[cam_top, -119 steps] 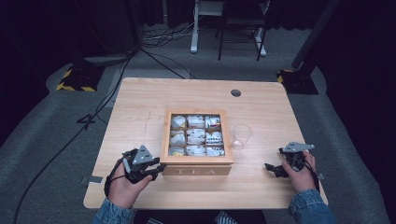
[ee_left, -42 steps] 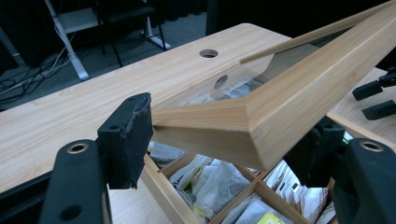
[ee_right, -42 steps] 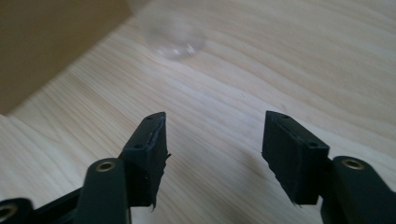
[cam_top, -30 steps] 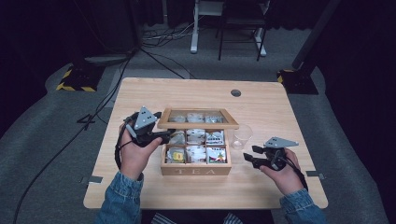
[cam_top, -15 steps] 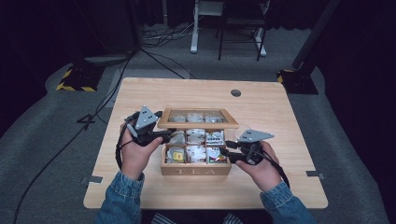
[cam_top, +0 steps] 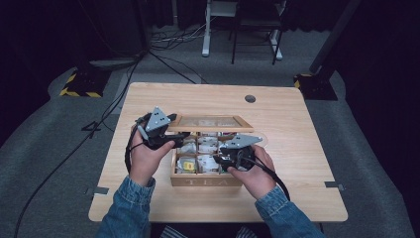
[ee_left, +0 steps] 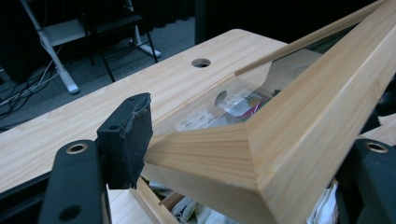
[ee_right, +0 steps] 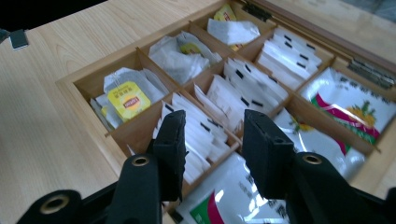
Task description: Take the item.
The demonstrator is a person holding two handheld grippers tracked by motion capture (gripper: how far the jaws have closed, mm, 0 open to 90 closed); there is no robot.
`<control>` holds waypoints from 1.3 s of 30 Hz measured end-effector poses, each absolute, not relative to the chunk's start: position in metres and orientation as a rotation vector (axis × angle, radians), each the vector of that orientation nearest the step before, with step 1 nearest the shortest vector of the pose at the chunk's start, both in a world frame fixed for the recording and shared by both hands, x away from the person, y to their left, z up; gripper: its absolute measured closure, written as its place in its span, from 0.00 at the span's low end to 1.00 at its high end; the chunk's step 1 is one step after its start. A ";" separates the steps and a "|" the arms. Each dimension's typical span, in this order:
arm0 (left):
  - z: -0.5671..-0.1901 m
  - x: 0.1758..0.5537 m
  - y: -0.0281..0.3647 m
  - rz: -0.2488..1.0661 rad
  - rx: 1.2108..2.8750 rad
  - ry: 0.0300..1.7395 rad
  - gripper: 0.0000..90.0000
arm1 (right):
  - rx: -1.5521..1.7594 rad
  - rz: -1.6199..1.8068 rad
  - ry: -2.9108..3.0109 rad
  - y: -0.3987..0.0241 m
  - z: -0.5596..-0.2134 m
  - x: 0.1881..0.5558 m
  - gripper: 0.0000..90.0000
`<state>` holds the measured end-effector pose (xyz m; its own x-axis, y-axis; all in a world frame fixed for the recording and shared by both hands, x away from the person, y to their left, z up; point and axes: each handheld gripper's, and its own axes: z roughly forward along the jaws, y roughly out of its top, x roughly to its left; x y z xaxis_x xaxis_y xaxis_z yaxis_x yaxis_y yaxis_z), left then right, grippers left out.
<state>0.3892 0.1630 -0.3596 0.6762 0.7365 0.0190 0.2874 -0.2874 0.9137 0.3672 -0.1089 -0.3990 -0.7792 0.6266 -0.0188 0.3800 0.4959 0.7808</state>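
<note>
The left gripper point(cam_top: 163, 135) has its jaws clamped on the left front corner of the lid point(ee_left: 261, 140), a mitred frame of pale, straight-grained wood around a clear pane; the lid is lifted and held roughly level above the rear of the tea box point(cam_top: 205, 180), its long axis running across the counter point(cam_top: 297, 198), hinged edge away from the person. The box, a shallow rectangular wooden tray with thin dividers, sits just below and to the right of those jaws, long side facing the person. The right gripper point(ee_right: 212, 140) hovers over its front compartments; its jaws have just been closing, stand apart with nothing pressed between them, and point down at white paper tea sachets point(ee_right: 198, 133) standing on edge.
</note>
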 end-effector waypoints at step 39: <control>-0.358 0.396 0.160 0.554 1.847 0.760 0.34 | 0.758 1.164 2.616 -0.015 -0.435 0.372 0.58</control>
